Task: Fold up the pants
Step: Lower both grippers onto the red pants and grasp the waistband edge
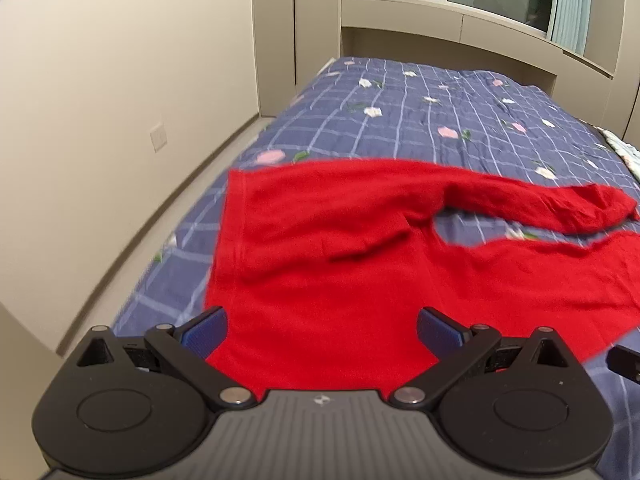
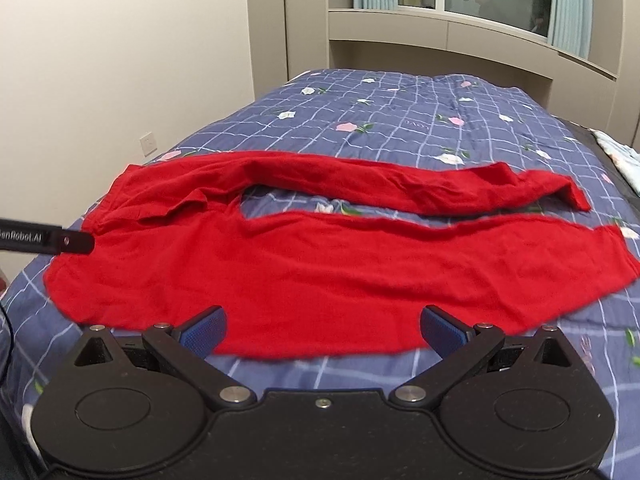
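Red pants [image 2: 304, 264] lie spread across the bed, waistband to the left, both legs running right with a gap between them. The far leg is rumpled and its cuff is turned. In the left wrist view the pants [image 1: 320, 248] show the waistband at left. My left gripper [image 1: 322, 330] is open and empty above the waist part near the front edge. My right gripper [image 2: 324, 330] is open and empty above the near leg's front hem. One finger of the left gripper shows in the right wrist view [image 2: 60, 240] over the waist.
The bed has a blue checked floral quilt [image 2: 400, 120]. A beige wall [image 1: 100, 100] and floor strip run along the bed's left side. Cabinets and a window [image 2: 480, 0] stand beyond the bed's far end. A pale cloth [image 2: 620, 156] lies at the right edge.
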{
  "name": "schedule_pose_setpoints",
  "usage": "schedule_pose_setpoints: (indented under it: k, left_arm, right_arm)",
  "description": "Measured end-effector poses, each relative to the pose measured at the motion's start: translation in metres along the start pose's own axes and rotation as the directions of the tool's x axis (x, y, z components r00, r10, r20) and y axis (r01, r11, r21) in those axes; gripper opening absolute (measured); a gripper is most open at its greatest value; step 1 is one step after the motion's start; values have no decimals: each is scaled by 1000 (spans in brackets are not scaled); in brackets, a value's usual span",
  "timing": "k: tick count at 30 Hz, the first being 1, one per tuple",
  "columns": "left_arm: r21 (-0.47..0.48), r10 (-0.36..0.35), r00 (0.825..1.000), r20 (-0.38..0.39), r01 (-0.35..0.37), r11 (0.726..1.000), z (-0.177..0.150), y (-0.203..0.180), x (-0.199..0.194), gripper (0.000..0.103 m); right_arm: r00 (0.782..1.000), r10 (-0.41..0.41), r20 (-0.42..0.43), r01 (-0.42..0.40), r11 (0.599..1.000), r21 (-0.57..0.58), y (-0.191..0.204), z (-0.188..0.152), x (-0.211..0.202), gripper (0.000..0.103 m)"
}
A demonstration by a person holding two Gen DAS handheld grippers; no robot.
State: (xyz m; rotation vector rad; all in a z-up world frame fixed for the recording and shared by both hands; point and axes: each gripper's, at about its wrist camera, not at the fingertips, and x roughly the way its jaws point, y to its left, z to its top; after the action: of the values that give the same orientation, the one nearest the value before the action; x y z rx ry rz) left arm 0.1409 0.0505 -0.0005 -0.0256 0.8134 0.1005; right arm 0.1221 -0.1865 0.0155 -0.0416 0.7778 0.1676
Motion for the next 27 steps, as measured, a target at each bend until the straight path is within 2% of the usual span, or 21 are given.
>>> schedule_pose_setpoints:
  k: [7,12,15,18,21,24,27]
  left_arm:
    - [29,33,999,31,-34,999,44,8,41,103]
    - [79,59,996,64,-64,995,78,20,76,103]
    - [118,69,994,85,-79,990,100,31,98,103]
    - [182,53,995,86,-68,981,121,39,126,103]
    - [254,18,997,73,-36,967,135,47,155,103]
    - [304,-70,997,24,60,951,148,55,182,103]
    - [319,-111,993,-31,115,941,159,62,208,103]
  right_arm:
    - [999,22,39,-20,999,-31,-16,33,38,103]
    - [992,69,107,-55,990,-129,-37,68,70,103]
    - [990,94,101,-76,982,-172,-55,95,100,103]
    - [991,124,58,-109,970,-215,-73,123,136,103]
    - [985,174,9,-167,954,-250,-84,148,170,103]
    - [972,217,-88,-232,943,-240,-94,168,207,103]
    - [962,241,-126,-265,935,-236,-100,179,236,102]
